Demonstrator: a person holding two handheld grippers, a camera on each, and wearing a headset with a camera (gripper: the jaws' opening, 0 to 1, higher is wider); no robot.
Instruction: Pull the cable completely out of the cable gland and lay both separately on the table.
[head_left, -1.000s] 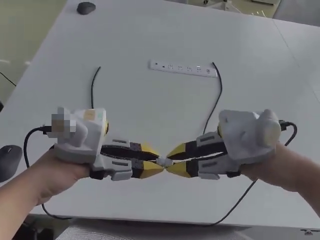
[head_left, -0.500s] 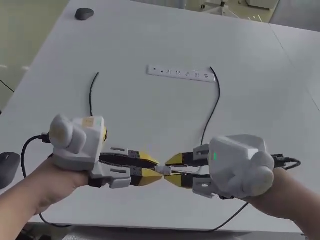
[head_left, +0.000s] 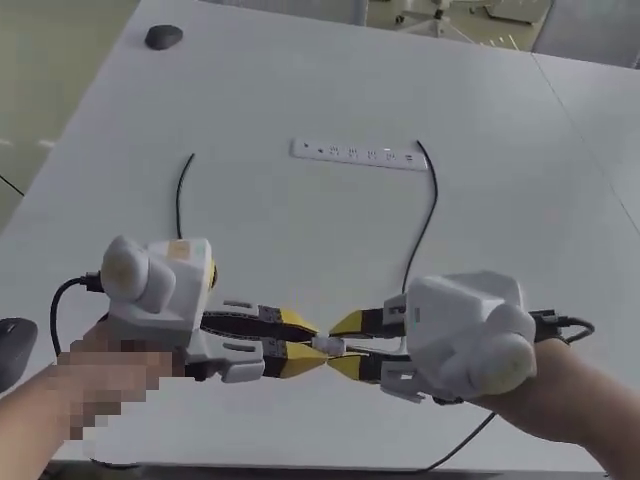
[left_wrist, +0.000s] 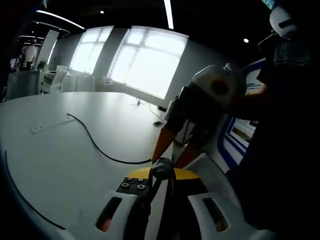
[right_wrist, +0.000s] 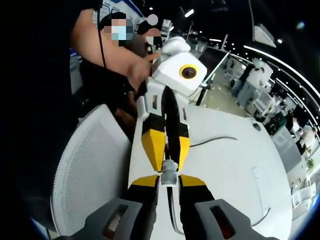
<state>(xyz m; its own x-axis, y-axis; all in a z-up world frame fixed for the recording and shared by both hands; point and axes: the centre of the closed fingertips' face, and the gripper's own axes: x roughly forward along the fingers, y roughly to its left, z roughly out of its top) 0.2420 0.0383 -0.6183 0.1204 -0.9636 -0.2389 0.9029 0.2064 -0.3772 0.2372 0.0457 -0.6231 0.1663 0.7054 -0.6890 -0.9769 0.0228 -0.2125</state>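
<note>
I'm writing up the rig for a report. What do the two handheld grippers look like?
The left gripper and right gripper match: bulky rounded white housings, black mid-sections, tapering yellow fingers. The left housing bears a small tan label. A black lead trails from the back of each. Both forearms are bare.

Bright, soft-shadowed head view; dim, edge-warped gripper views, glaring windows.

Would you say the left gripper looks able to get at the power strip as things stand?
Probably not yet: the left gripper is shut on the cable gland, with the right gripper holding its cable. Otherwise the table towards the power strip looks open.
</note>
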